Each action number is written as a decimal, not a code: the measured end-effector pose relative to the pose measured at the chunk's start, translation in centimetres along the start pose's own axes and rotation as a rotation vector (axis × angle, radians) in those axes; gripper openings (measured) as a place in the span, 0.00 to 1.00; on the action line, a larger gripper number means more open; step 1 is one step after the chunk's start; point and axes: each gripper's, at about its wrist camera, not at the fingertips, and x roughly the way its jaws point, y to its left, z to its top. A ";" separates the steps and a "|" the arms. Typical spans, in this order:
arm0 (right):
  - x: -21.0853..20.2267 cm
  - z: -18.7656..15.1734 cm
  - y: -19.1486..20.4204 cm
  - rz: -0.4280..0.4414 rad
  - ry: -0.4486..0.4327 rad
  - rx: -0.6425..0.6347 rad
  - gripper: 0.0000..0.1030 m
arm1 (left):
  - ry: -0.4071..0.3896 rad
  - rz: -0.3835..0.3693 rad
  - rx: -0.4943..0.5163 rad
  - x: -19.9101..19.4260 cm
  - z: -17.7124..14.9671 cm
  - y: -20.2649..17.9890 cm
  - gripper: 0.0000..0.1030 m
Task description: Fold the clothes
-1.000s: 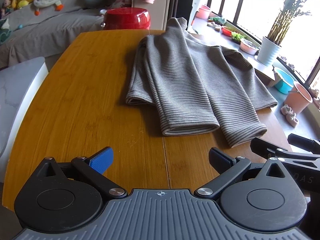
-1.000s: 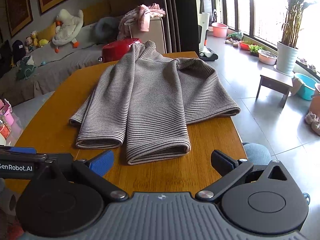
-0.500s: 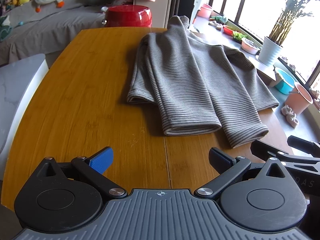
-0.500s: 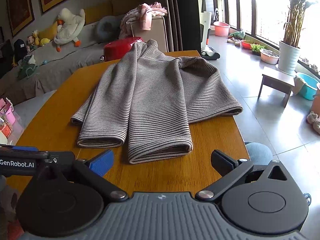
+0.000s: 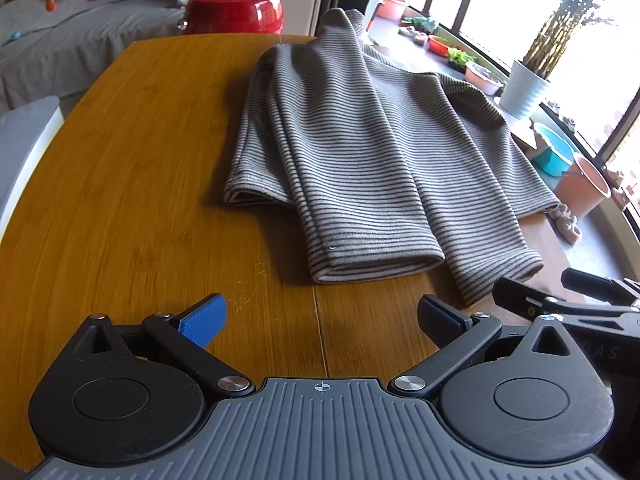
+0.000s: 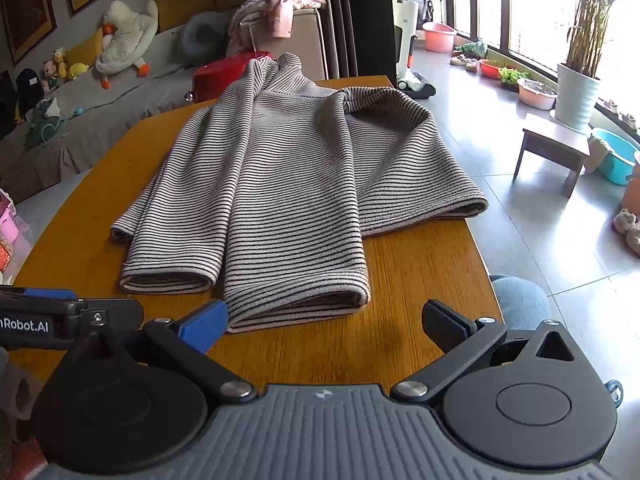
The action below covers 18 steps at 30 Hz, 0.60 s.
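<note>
A: Where's the sweater (image 5: 372,152)?
B: Flat on the table (image 5: 132,184), both sleeves folded in over the body, cuffs nearest the grippers.
A: Jaws?
B: Left gripper (image 5: 320,320) spread wide, holding nothing. Right gripper (image 6: 324,320) likewise, its blue finger (image 6: 204,322) just beside a cuff.

Black linkage arms, silver screws, ribbed grey base; fingers (image 5: 204,320) one blue, one black
</note>
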 end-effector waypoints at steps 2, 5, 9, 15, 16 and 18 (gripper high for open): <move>0.7 0.6 -0.7 0.008 0.004 0.025 1.00 | 0.000 -0.016 0.014 0.7 0.4 0.0 1.00; 1.8 1.6 -1.7 0.025 0.010 0.067 1.00 | -0.027 -0.050 0.022 1.5 1.6 0.1 1.00; 3.7 3.4 -2.6 0.053 0.008 0.110 1.00 | -0.077 -0.111 0.022 2.6 4.3 0.3 1.00; 6.1 7.6 -2.6 0.100 -0.046 0.083 1.00 | -0.165 -0.245 0.031 5.5 9.6 0.5 1.00; 6.4 8.5 -2.6 0.108 -0.066 0.078 1.00 | -0.167 -0.247 0.026 6.3 10.6 0.6 1.00; 6.9 10.3 -2.4 0.084 -0.117 0.072 1.00 | -0.158 -0.269 -0.007 7.9 12.3 1.0 1.00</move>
